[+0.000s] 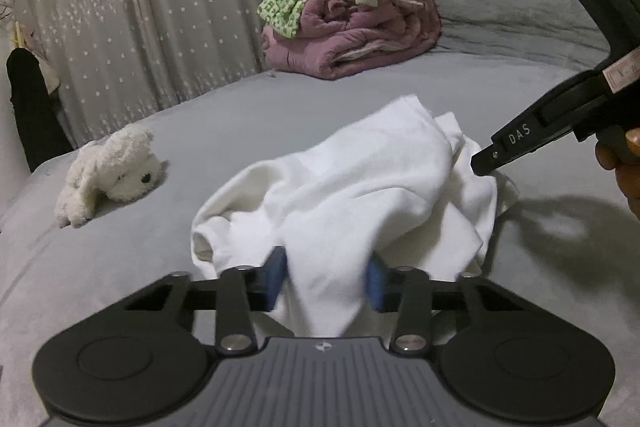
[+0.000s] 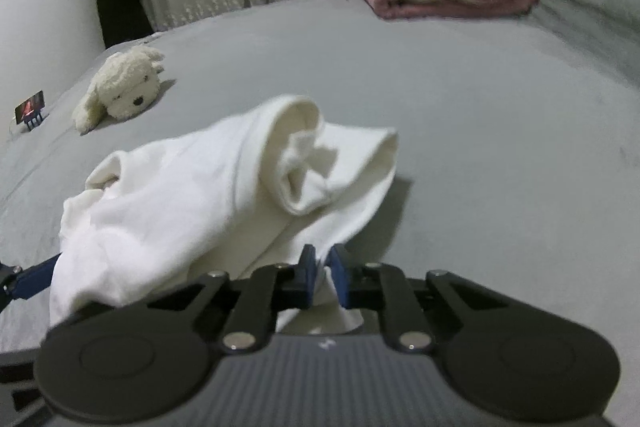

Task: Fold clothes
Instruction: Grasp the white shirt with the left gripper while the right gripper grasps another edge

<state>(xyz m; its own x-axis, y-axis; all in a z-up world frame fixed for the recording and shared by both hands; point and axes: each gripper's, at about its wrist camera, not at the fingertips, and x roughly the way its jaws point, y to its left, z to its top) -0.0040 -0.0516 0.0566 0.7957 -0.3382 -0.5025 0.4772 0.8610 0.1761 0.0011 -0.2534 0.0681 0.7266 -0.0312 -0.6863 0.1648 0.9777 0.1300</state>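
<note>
Looking along the left tool (image 1: 326, 277), the white garment (image 1: 352, 187) is lying bunched on the bed (image 1: 200, 131), dead ahead; its 2 pads are standing fairly wide with cloth passing between them, grip uncertain. The right tool (image 1: 480, 167) is reaching in at the garment's right end. Looking from the right wrist, that tool (image 2: 323, 277) is pinching narrowly on a garment (image 2: 192, 187) edge.
</note>
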